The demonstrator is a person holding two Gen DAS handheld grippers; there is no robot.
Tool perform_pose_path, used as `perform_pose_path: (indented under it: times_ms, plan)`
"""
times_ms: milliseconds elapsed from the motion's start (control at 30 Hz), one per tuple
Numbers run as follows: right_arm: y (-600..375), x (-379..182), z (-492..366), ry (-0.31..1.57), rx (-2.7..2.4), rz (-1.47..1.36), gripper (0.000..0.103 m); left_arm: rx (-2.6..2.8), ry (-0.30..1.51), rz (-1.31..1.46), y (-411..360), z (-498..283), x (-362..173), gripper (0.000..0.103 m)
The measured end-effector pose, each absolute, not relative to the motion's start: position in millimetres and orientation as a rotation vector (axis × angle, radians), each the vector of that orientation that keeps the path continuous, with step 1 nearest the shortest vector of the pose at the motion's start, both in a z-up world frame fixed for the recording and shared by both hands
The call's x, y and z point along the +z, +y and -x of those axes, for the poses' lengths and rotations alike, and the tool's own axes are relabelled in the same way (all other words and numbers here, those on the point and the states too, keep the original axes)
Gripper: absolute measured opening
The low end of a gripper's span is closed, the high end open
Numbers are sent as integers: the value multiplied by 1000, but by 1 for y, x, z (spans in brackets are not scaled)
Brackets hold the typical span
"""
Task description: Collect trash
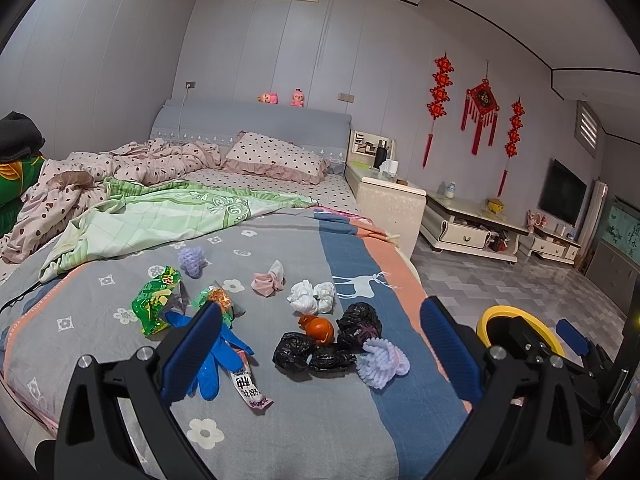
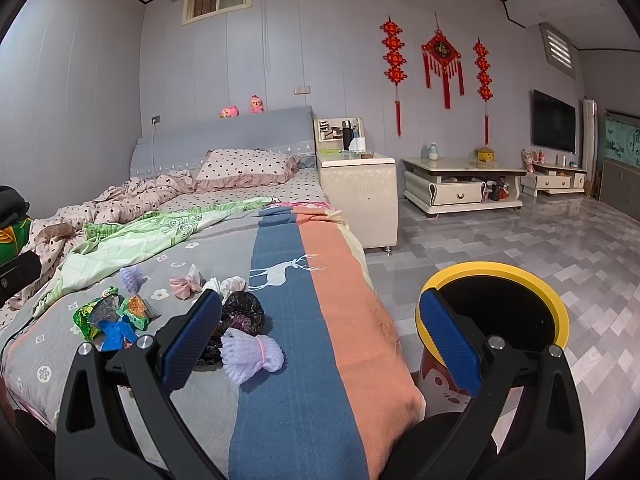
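Note:
Trash lies scattered on the grey flowered bedspread (image 1: 304, 420): a green snack wrapper (image 1: 156, 300), a blue glove (image 1: 212, 364), a pink stick wrapper (image 1: 248, 388), white tissue (image 1: 312, 296), an orange peel (image 1: 318, 328), black plastic bags (image 1: 358, 322) and a lavender foam net (image 1: 380, 362). My left gripper (image 1: 321, 307) hovers open above this pile, holding nothing. A yellow-rimmed black bin (image 2: 492, 270) stands on the floor beside the bed. My right gripper (image 2: 320, 300) is open and empty over the bed's edge; its right finger overlaps the bin's rim. The foam net (image 2: 252, 354) lies just past its left finger.
A crumpled green quilt (image 1: 160, 216) and a dotted pillow (image 1: 276, 156) lie farther up the bed. A cream bedside cabinet (image 2: 360, 196) and a low table (image 2: 460, 184) stand by the far wall. Grey tiled floor (image 2: 520, 232) spreads to the right.

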State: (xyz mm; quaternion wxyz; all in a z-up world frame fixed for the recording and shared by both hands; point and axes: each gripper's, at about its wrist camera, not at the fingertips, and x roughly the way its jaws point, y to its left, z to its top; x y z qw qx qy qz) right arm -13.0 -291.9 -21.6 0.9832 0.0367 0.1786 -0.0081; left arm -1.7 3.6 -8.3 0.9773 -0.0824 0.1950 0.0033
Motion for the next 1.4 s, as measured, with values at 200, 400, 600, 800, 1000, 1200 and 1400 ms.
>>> perform_pose_path:
  times_ms: [200,400,600,800,1000,1200,1400]
  plan:
    - [-291,-21,12,361,-17,-72,95,7,396,165,3,2,-9,96]
    - [-292,-25,12,364,-17,-73,95,8,395,167,4,1,-8,96]
    - [-291,-34,8,377,-16,-74,95,9,397,168,3,1,-10,96]
    - [-291,-34,8,377,-16,-74,95,7,397,169,3,0,-9,96]
    - [-290,-34,8,378,-16,-73,95,8,399,170,4,0,-10,96]
    - [-291,-34,7,381,-15,-74,95,7,399,169,4,0,-10,96]
    - [-291,-39,5,388,-13,-75,95,6,400,172,4,1,-11,96]
